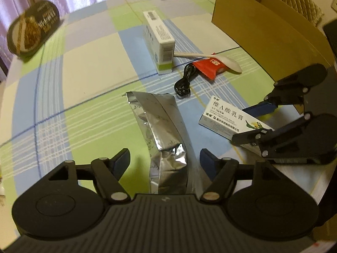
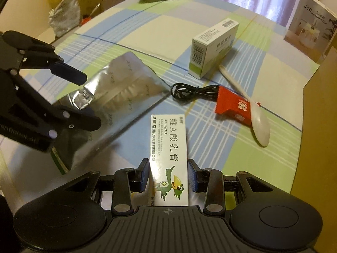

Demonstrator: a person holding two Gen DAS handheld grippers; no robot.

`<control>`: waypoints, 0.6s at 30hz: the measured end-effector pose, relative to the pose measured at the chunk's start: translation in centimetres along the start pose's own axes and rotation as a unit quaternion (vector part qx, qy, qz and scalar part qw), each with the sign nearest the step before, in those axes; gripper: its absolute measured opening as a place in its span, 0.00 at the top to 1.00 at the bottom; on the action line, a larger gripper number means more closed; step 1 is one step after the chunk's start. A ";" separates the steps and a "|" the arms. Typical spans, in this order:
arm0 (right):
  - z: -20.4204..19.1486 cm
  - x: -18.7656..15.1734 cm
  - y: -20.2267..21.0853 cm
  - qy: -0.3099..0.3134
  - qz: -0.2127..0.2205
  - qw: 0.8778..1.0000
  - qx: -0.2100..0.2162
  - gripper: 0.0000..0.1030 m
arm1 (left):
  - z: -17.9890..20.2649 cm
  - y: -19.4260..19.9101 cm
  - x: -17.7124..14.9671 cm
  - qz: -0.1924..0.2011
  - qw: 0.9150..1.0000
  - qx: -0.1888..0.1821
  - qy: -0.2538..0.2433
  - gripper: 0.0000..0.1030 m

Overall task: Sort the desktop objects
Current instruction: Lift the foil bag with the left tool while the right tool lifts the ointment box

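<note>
A crumpled silver foil pouch [image 1: 160, 126] lies on the checked tablecloth, its near end between the fingers of my left gripper [image 1: 164, 162], which stands open with a gap on each side. The right wrist view shows the same pouch [image 2: 126, 84] and left gripper [image 2: 84, 99] at the left. A white ointment box [image 2: 168, 147] with a green bird on it lies flat, and my right gripper [image 2: 169, 175] has both blue pads against its long sides. From the left wrist view that gripper [image 1: 252, 122] holds the ointment box [image 1: 227, 116] at the right.
Further back lie a green-and-white medicine box [image 1: 160, 42], a white spoon [image 1: 223, 61], a red snack packet [image 1: 210, 67] and a coiled black cable [image 1: 185, 82]. An open cardboard box [image 1: 263, 21] stands at the right, a noodle bowl [image 1: 31, 31] at the far left, a humidifier carton [image 2: 309, 25] behind.
</note>
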State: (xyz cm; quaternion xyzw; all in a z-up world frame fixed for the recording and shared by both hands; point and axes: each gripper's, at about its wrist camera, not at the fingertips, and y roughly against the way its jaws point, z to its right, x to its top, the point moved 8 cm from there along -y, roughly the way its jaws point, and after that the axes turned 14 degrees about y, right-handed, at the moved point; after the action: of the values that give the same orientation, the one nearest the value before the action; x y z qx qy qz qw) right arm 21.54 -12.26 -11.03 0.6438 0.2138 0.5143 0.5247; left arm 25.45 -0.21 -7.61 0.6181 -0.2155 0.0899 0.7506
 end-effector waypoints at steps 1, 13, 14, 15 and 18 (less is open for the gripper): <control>0.0 0.0 -0.1 0.002 -0.001 1.000 0.000 0.66 | 0.0 -0.3 0.1 -0.003 1.000 -0.002 0.002 0.33; 0.3 0.4 -0.3 0.006 0.000 1.000 0.006 0.66 | 0.0 -3.5 0.2 -0.041 0.999 0.004 0.003 0.33; 0.3 0.4 -0.4 0.006 0.000 1.000 0.006 0.66 | 0.0 -3.7 0.1 -0.043 0.999 0.004 0.003 0.33; 0.3 0.3 -0.4 0.006 -0.001 1.000 0.007 0.66 | 0.0 -3.8 0.1 -0.044 0.999 0.004 0.002 0.33; 0.3 0.3 -0.6 0.009 -0.004 1.000 0.007 0.66 | 0.0 -4.2 0.0 -0.049 0.999 0.004 0.002 0.33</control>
State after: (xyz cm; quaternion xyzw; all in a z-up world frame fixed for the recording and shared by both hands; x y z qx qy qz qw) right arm 22.07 -11.93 -11.41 0.6420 0.2242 0.5166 0.5203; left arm 27.10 -1.17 -11.38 0.6306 -0.1837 0.0552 0.7520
